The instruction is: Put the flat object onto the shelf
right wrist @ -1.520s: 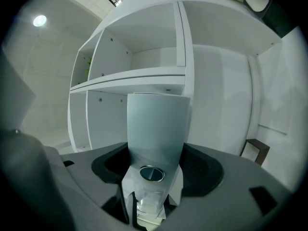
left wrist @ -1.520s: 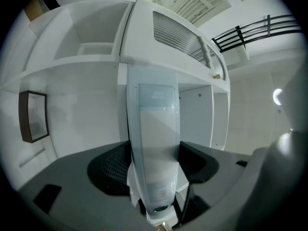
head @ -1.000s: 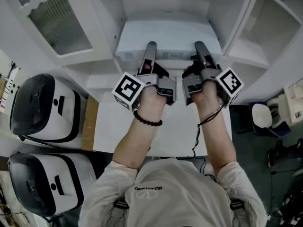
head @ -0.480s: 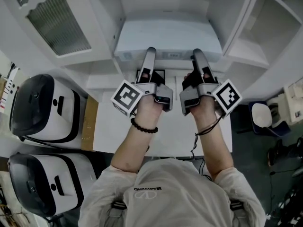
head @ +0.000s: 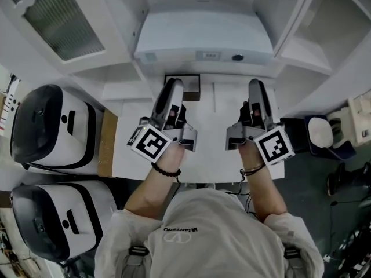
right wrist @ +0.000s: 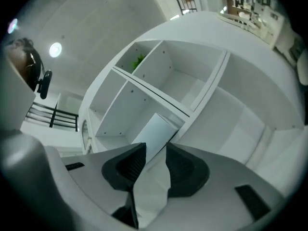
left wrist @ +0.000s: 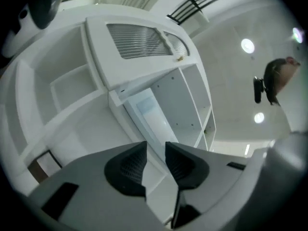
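White flat object (head: pixel 203 36): lying flat on the shelf (head: pixel 293 54), in the middle bay, and it spans most of that bay as far as we can see.
Flat object vs tools: nothing's touching it. It sits ahead of both tools and apart from them, and side to side it's roughly centred between them.
Left tool (head: pixel 173 84): hanging over the white desk (head: pixel 208 155), pointing toward the shelf. In the left gripper view (left wrist: pixel 155 152) the jaws are closing, with a narrow gap between the dark pads and nothing in it, so it's empty.
Right tool (head: pixel 256 84): same deal on the other side, over the desk and aimed at the shelf. In the right gripper view (right wrist: pixel 156 154) the jaws are closing with a slim gap, and no thing is between the pads.
Flat object from the right gripper view (right wrist: pixel 156 131): a pale slab in the shelf bay, lined up with the gap but beyond the tips, not in it.
Flat object from the left gripper view (left wrist: pixel 147 110): a pale panel under the shelf board, past the tips and a bit left of the gap.
Small dark-framed square (head: pixel 182 87): on the desk just beside the left tool's tip.
Black-and-white appliances (head: pixel 52 129): two of them off to our left, well apart from everything.
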Tool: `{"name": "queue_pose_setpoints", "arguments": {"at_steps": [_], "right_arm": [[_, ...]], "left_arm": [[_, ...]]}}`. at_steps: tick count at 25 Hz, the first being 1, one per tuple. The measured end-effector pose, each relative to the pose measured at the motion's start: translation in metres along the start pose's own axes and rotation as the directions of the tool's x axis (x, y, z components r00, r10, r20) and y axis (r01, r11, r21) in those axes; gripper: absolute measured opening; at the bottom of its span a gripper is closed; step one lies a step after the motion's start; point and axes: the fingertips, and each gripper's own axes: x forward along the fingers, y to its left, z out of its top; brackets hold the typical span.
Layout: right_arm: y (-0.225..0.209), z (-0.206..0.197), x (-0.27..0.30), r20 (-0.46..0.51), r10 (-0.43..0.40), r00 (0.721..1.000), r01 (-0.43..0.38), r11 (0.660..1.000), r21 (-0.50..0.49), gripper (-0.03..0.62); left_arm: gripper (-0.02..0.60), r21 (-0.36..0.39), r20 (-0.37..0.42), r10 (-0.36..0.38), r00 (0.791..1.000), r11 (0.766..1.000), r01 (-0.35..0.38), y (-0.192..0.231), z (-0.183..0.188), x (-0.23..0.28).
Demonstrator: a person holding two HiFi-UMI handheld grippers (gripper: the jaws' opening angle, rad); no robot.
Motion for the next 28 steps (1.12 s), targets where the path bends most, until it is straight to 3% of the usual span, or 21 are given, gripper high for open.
{"name": "queue_pose_setpoints", "arguments": {"at_steps": [2,4,5,10,12,14,16,20,28], "right_arm": [[0.003,0.000,-0.009,-0.016,0.006,1.000,-0.007,0.994,-0.108,0.079],[0.008,-0.001,-0.017,-0.029,0.025,0.999,-0.031,0.976,-0.215,0.034],[0.010,-0.001,-0.022,-0.032,0.035,0.999,-0.042,0.967,-0.251,0.019],[0.001,-0.012,-0.038,-0.076,0.021,0.997,-0.045,0.939,-0.340,0.011],[-0.004,-0.019,-0.044,-0.106,0.004,0.994,-0.044,0.925,-0.377,0.011],[-0.008,-0.027,-0.051,-0.139,-0.009,0.990,-0.050,0.906,-0.420,0.011],[-0.014,-0.033,-0.059,-0.161,-0.024,0.987,-0.051,0.892,-0.449,0.011],[-0.021,-0.041,-0.067,-0.182,-0.039,0.982,-0.051,0.884,-0.465,0.011],[-0.012,-0.052,-0.064,-0.218,-0.006,0.976,-0.098,0.881,-0.463,0.009]], "left_arm": [[0.082,0.156,-0.031,-0.011,0.999,0.988,0.016,-0.006,0.000,-0.007],[0.031,0.299,-0.061,-0.004,0.998,0.954,0.022,-0.010,-0.002,-0.015],[0.007,0.364,-0.072,0.005,0.997,0.931,0.021,-0.011,-0.004,-0.018],[0.004,0.611,-0.065,0.065,0.996,0.791,-0.012,-0.014,-0.006,-0.036],[0.003,0.677,-0.055,0.095,0.994,0.735,-0.033,-0.014,-0.007,-0.043],[0.003,0.715,-0.050,0.124,0.991,0.698,-0.052,-0.010,-0.008,-0.051],[0.003,0.727,-0.049,0.157,0.986,0.683,-0.072,-0.003,-0.010,-0.058],[0.003,0.720,-0.049,0.208,0.977,0.685,-0.110,0.010,-0.012,-0.067],[0.003,0.720,-0.041,0.211,0.977,0.684,-0.118,0.008,-0.013,-0.065]]}}
